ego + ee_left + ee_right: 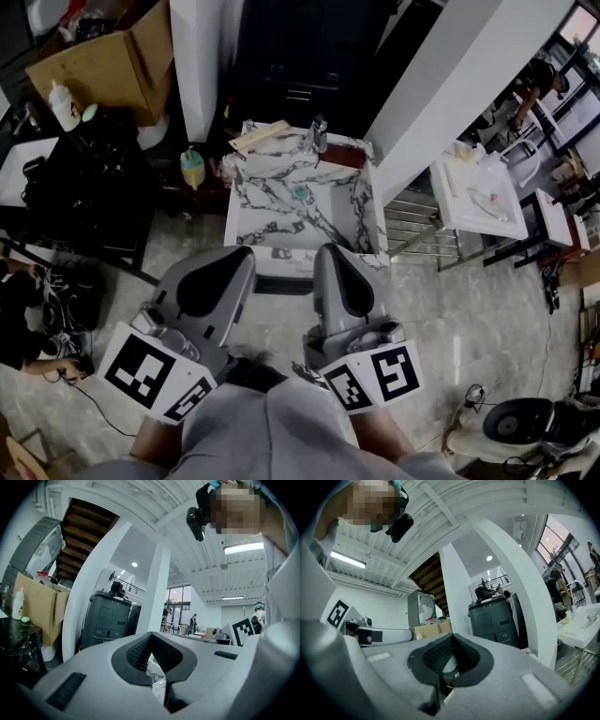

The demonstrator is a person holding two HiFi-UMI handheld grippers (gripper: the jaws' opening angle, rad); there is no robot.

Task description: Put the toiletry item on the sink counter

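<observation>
Seen from above, two grey grippers are held low and close to the person's body, side by side, both aimed at a marble-patterned sink counter (246, 202) just beyond them. The left gripper (234, 255) has its jaws together with nothing between them, as its own view shows. The right gripper (337, 251) is likewise closed and empty.

No toiletry item is held. A small yellow bottle (192, 170) stands just left of the counter, lower down, and is judged the likely item. A white bottle (64, 105) stands farther left on a black table (94, 178), well apart from the sink. Which one is meant cannot be told. On the counter's far edge a faucet (319, 133) is seen.

The task is judged to be at its very start, with reaching not yet begun. For the next move, one gripper would need to be opened, carried left to the bottle, and closed around its body while it is kept upright.
</observation>
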